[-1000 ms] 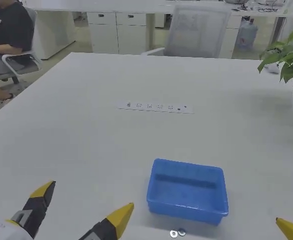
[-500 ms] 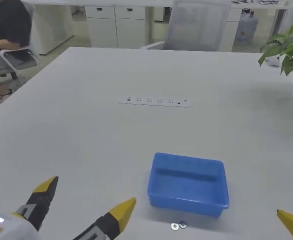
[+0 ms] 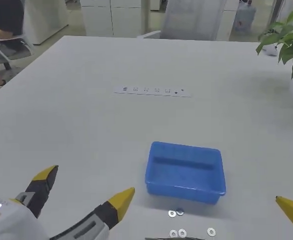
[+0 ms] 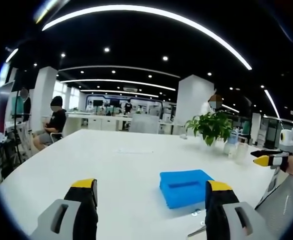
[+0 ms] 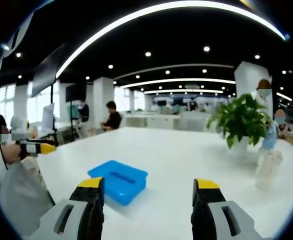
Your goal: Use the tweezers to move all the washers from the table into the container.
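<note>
— Entry: container (image 3: 185,172)?
— Blue, on the table (image 3: 86,130). Open tabletop beyond it and on both sides. Washers (image 3: 172,214) lie loose just off its near edge.
— Grippers?
— Left gripper (image 3: 85,186) near its near-left corner, right gripper (image 5: 147,184) off its right side. Both gape wide, holding nothing.

A white table (image 3: 86,125), grey chair (image 3: 196,20) and potted plant (image 3: 288,47) stand under what seem recessed ceiling lights (image 4: 106,49).
</note>
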{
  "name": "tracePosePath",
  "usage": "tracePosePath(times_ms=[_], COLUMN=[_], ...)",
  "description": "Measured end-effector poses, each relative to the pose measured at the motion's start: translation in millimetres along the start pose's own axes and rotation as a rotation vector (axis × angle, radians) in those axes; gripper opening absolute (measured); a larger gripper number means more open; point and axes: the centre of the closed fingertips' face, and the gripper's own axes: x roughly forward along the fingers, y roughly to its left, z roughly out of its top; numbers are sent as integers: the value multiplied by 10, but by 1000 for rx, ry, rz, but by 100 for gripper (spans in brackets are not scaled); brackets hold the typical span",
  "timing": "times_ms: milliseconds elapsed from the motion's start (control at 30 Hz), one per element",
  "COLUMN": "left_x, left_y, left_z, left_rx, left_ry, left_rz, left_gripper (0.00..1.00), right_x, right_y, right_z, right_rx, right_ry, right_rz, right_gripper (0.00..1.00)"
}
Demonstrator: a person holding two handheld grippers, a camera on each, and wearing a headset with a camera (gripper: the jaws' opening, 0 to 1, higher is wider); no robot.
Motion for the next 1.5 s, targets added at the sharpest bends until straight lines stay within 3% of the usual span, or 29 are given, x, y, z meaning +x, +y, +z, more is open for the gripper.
tracePosePath(times_ms=[100, 200, 267, 367, 533, 567, 633, 667, 767, 933, 1067, 1167, 1300, 1400, 1500], left_x=[3, 13, 15, 9, -14, -10, -14, 7, 6, 30, 35, 43, 63, 102, 125], left_y=[-33, -143, -264, -412, -591, -598, -631, -625, -660, -693, -766, -779, -835, -833, -854], left_z=[-21, -126, -233, -376, -631, -662, -744, -759, -851, -1016, -1131, -1242, -1316, -1384, -1446], left_rx=[-1, 14, 48, 90, 127, 132, 127, 136, 164, 281, 320, 410, 458, 548, 588], left_ry=[16, 88, 160, 242, 383, 401, 456, 463, 528, 609, 657, 701, 728, 746, 763], left_rz=[-25, -90, -156, -251, -400, -412, -452, -458, -516, -602, -670, -714, -763, -792, -813], left_gripper=[89, 87, 82, 72, 54, 51, 44, 42, 35, 23, 16, 11, 5, 2, 1], right_x=[20, 37, 44, 86, 227, 267, 316, 338, 397, 455, 496, 507, 502, 494, 495], right_y=[59, 143, 215, 300, 579, 638, 778, 827, 980, 1147, 1254, 1323, 1370, 1396, 1403], right_z=[-70, -159, -238, -240, -251, -264, -337, -374, -520, -676, -793, -866, -1002, -1088, -1141], right_rx=[-40, -60, -72, -95, -166, -184, -152, -149, -185, -233, -269, -284, -342, -381, -404], right_ry=[60, 130, 197, 224, 263, 264, 293, 304, 354, 402, 439, 464, 518, 547, 567], right_rz=[25, 73, 113, 151, 280, 308, 377, 401, 477, 557, 606, 641, 674, 692, 699], right_gripper=[67, 62, 58, 49, 33, 30, 25, 25, 18, 10, 9, 7, 7, 7, 6])
